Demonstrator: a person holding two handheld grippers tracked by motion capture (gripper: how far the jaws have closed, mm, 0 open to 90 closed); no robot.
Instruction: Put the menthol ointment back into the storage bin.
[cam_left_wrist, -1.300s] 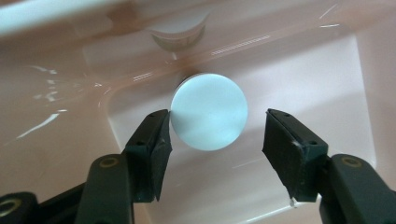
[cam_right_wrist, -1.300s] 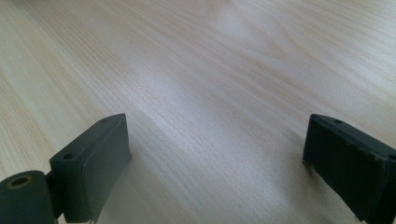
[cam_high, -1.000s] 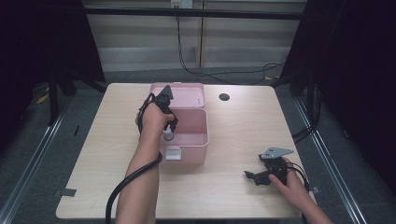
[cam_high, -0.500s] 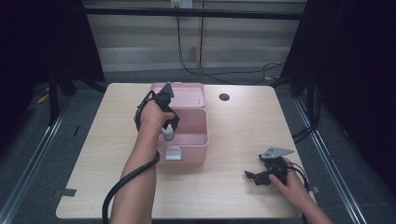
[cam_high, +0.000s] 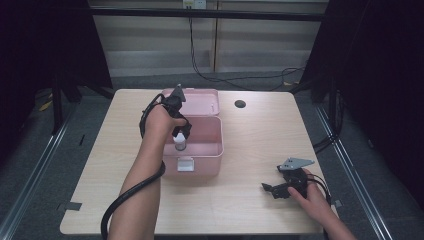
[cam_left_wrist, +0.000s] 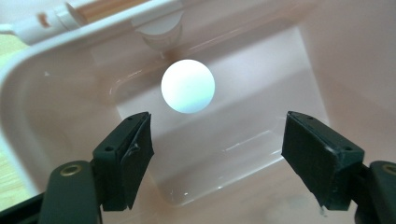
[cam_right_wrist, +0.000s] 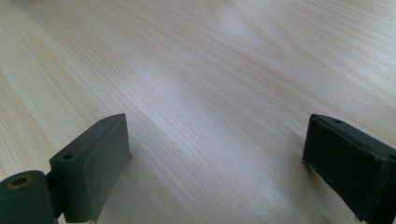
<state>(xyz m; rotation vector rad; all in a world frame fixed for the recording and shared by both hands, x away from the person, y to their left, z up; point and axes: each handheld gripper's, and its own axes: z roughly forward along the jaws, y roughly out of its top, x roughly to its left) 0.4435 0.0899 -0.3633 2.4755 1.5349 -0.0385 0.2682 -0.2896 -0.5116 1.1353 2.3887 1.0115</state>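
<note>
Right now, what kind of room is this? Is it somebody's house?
Probably not a house; more likely a lab or test room. A bare wooden table stands between dark curtains, cables trail on the floor, and metal rails run alongside.

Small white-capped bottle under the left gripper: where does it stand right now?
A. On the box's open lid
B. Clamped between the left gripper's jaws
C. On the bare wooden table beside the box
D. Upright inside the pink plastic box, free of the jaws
D: the small white-capped bottle stands on the floor of the pink plastic box, and the left gripper has its jaws spread wide above it, touching nothing.
</note>
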